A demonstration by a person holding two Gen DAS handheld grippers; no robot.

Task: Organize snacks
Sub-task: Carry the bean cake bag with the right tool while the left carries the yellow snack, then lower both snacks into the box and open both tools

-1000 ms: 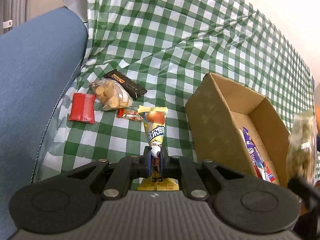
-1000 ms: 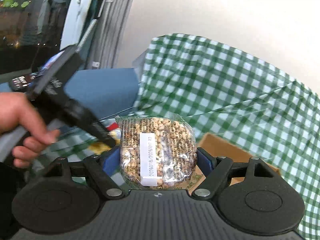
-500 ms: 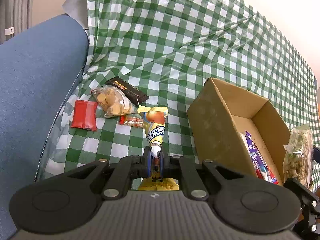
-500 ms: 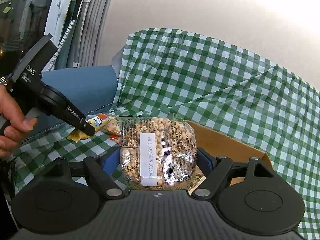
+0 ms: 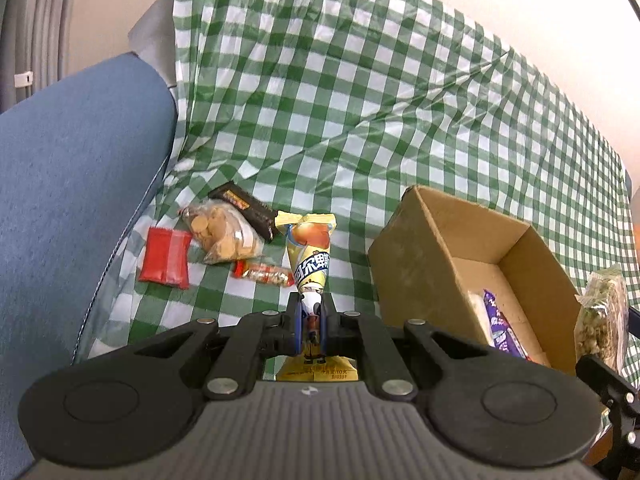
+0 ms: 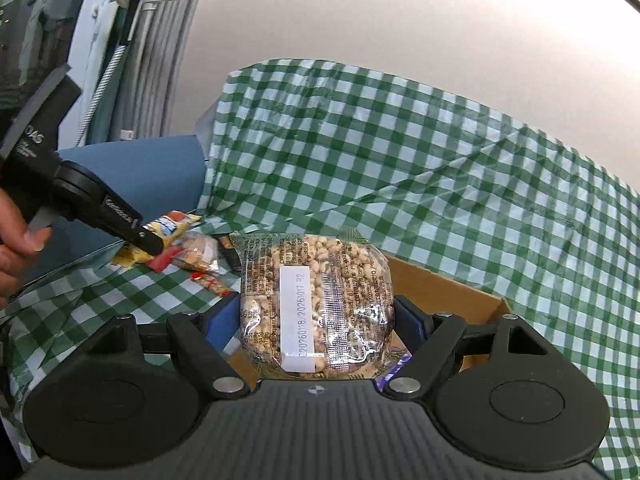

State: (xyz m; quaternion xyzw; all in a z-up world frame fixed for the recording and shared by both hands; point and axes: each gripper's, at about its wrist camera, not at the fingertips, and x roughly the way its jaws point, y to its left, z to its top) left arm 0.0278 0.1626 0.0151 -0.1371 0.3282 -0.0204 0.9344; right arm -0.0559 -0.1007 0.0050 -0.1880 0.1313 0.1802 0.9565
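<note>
Over on the far left, a blue cushion (image 5: 76,184) runs along the left edge of the green checked cloth (image 5: 360,92). Just inside that edge lies a red packet (image 5: 166,255) flat on the cloth. Next to it, a clear bag of round biscuits (image 5: 222,232), with a dark chocolate bar (image 5: 248,206) tucked against its far side, and a small red-ended nut packet (image 5: 264,274) lying just in front of the biscuits.

Now the left gripper (image 5: 311,320): its two fingers are clamped tight on the narrow middle of a yellow cone-shaped snack (image 5: 310,256), whose wide end points away toward the biscuit pile. From the right wrist view the same snack is pinched above the cloth, close to the little pile.

Moving right, the cardboard box (image 5: 420,264) stands open on the cloth near its right edge, apart from the pile. Inside it, against the near wall, a purple wrapper (image 5: 500,326) and something pale beside it that is hard to make out.

And at the right, the right gripper (image 6: 318,320) squeezes a clear bag of peanuts (image 6: 316,300) between its fingers, white date label facing the camera. The bag hangs over the box's open top, near its right-hand corner, not touching the floor of the box.
</note>
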